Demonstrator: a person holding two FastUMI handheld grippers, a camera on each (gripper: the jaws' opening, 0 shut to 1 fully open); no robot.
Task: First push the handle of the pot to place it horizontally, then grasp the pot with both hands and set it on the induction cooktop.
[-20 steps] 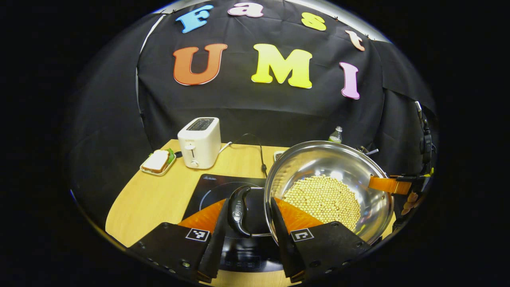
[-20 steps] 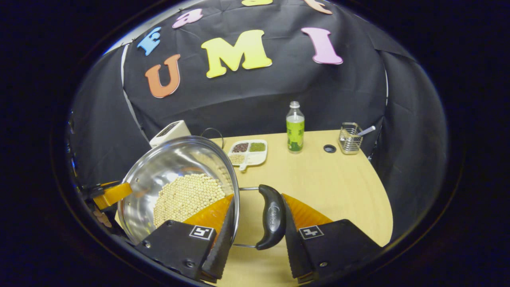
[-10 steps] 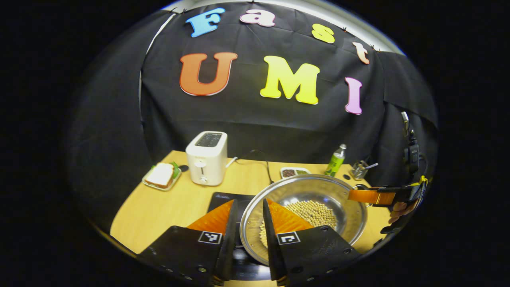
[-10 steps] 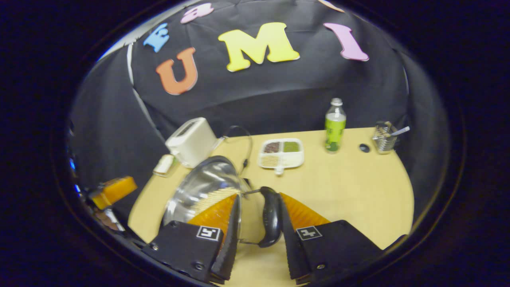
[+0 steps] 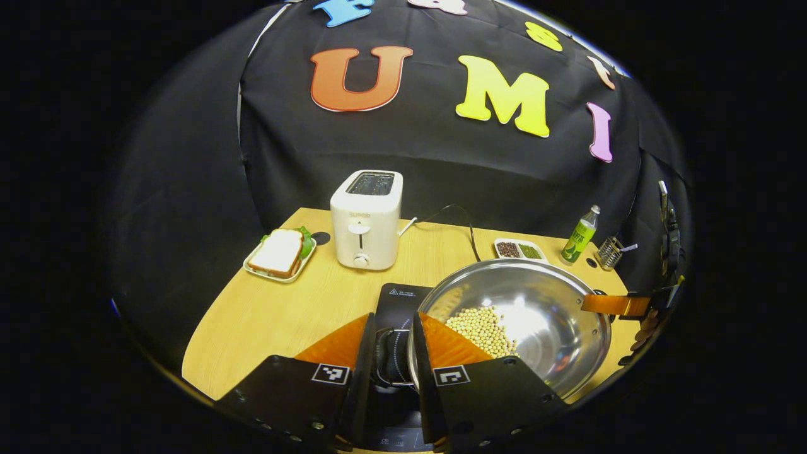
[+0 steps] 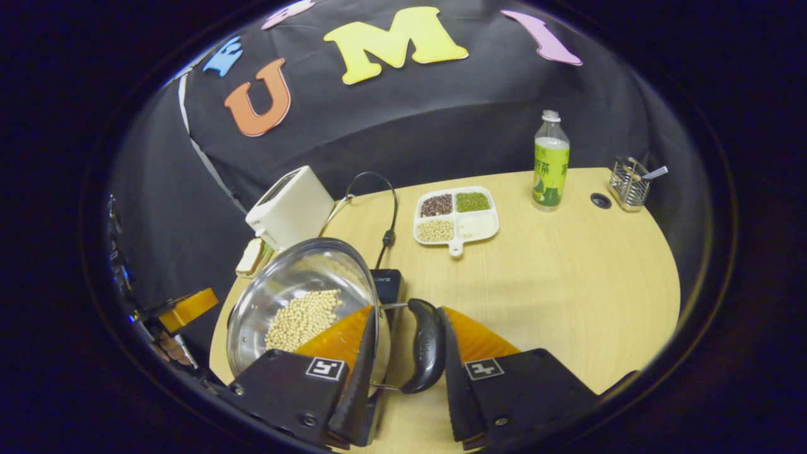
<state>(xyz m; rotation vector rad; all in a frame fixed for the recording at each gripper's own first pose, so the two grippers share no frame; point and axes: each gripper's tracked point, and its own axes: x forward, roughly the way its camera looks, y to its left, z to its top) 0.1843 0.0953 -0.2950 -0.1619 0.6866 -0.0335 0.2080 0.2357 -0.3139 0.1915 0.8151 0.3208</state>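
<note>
A steel pot holding pale beans sits level over the black induction cooktop; I cannot tell whether it rests on it. My left gripper is shut on the pot's black left handle. My right gripper is shut on the black right handle, one finger by the pot rim and the other outside the handle. The right gripper's finger shows at the pot's far rim in the left gripper view. In the right gripper view the left gripper sits beyond the pot.
A white toaster and a sandwich plate stand behind the cooktop on the wooden table. A divided tray of beans, a green bottle and a wire basket are at the back right. A black cable runs to the cooktop.
The pot has come down from a raised, tilted pose to level over the cooktop. My left gripper's fingers have drawn closer together on the handle.
</note>
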